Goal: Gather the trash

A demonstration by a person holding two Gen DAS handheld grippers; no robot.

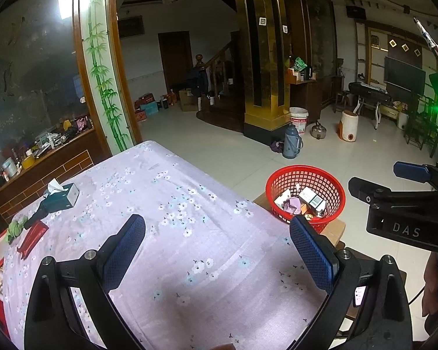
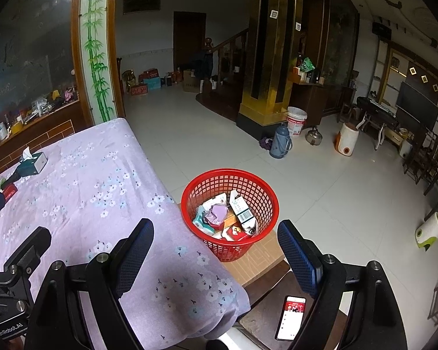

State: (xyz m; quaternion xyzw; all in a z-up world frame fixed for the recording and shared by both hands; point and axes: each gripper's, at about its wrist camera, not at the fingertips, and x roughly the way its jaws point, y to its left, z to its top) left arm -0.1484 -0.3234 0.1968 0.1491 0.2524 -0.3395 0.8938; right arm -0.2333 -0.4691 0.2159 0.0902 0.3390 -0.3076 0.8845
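A red mesh basket (image 1: 330,221) (image 2: 233,248) stands on a cardboard box (image 2: 260,258) just off the table's right edge. Trash (image 1: 303,201) (image 2: 227,215) lies inside it: small cartons, a purple wrapper, other packets. My left gripper (image 1: 219,248) hovers open over the purple floral tablecloth (image 1: 175,204) (image 2: 87,189), nothing between its blue pads. My right gripper (image 2: 216,248) is open too, near the table's corner, with the basket ahead between its fingers. Each gripper shows in the other's view: the right one (image 1: 375,176), the left one (image 2: 14,221).
A green tissue box (image 1: 61,197) (image 2: 32,162), a red flat item (image 1: 32,237) and a green crumpled thing (image 1: 16,227) lie at the table's far left. A lit phone (image 2: 290,318) rests on a dark stool below. A thermos (image 2: 280,143), bucket and kettle stand on the tiled floor.
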